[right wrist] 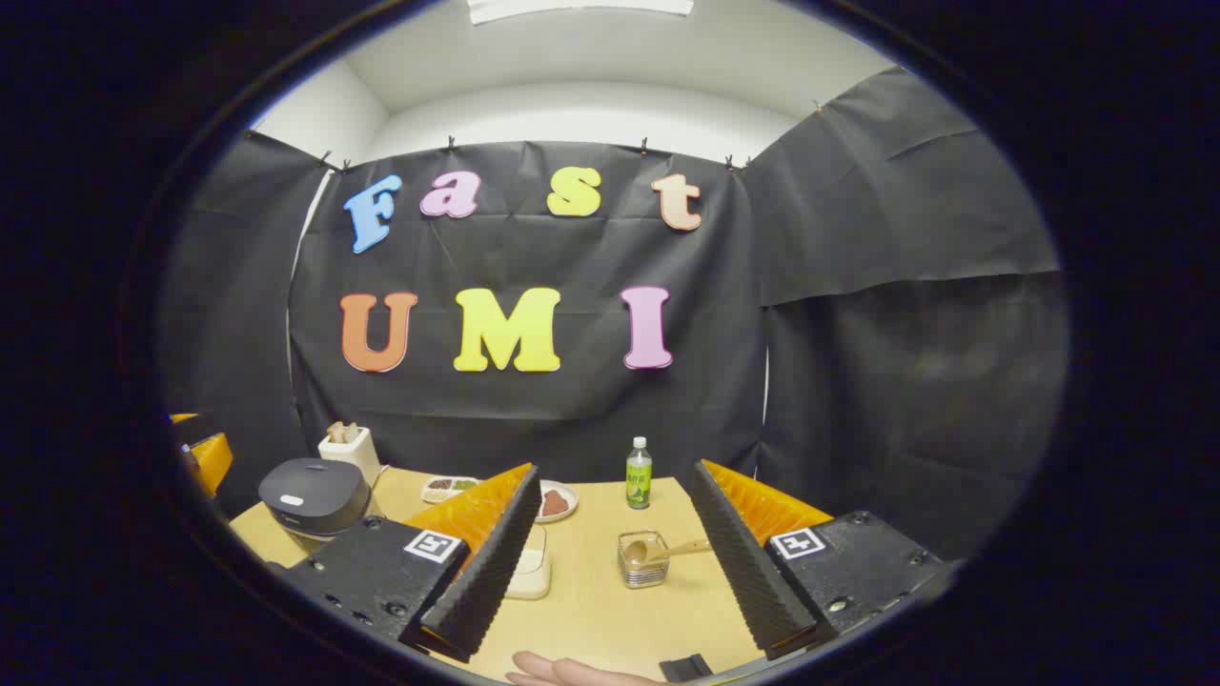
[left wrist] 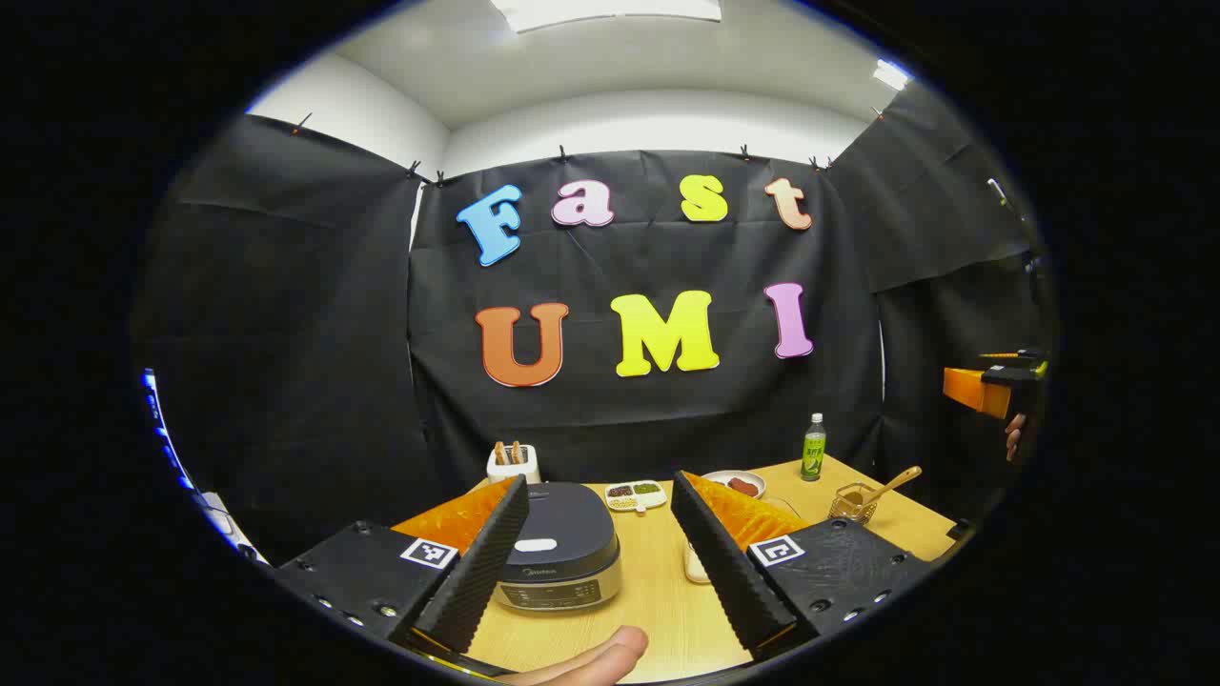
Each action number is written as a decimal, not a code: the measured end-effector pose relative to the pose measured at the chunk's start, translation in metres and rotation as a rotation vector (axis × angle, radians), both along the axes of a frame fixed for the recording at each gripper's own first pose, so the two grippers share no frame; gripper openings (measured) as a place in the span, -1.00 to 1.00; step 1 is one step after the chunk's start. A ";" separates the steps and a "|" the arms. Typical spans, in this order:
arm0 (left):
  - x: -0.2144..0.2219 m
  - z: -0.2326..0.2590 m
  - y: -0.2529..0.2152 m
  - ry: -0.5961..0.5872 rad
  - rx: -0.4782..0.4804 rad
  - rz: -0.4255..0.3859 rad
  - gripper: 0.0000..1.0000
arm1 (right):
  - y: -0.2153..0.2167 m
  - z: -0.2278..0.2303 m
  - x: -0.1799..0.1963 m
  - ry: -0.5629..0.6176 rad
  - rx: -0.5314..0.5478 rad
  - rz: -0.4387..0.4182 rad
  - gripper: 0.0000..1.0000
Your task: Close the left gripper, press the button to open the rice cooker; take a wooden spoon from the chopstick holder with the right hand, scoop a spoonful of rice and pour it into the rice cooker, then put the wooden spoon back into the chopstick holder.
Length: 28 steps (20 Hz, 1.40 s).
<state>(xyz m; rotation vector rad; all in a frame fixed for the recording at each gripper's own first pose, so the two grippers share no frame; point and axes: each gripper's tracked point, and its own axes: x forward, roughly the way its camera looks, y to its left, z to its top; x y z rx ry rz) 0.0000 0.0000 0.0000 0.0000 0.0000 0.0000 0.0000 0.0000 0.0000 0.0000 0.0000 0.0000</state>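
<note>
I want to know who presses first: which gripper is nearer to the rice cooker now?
Left. The left gripper hangs open just before the rice cooker. From the right gripper, the cooker stands far off to its left.

Black cloth walls (left wrist: 286,333), wooden table (left wrist: 658,600), ceiling light (left wrist: 610,10).

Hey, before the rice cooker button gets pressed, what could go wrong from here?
1. The left gripper has its fingers wide apart; unless closed first, they may straddle the rice cooker button instead of pressing it.
2. The wooden spoon leans loosely in the small holder; a crooked pull by the right gripper might tip the holder.
3. The green bottle stands just behind and could be knocked over.
</note>
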 end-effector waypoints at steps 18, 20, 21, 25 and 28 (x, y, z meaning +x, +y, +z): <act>0.032 -0.023 0.018 0.048 -0.005 0.016 0.90 | 0.009 -0.019 0.010 0.016 0.010 0.042 1.00; 0.033 -0.020 0.023 0.045 -0.002 0.036 0.88 | 0.008 -0.021 0.011 0.017 0.006 0.054 1.00; 0.034 -0.020 0.025 0.039 -0.006 0.042 0.87 | 0.009 -0.021 0.010 0.017 0.009 0.065 1.00; 0.045 -0.021 0.033 0.040 0.005 0.050 0.29 | 0.011 -0.028 0.007 0.031 0.025 0.101 1.00; 0.056 -0.050 0.030 0.130 -0.014 0.037 0.05 | 0.010 -0.033 0.008 0.040 0.018 0.102 0.97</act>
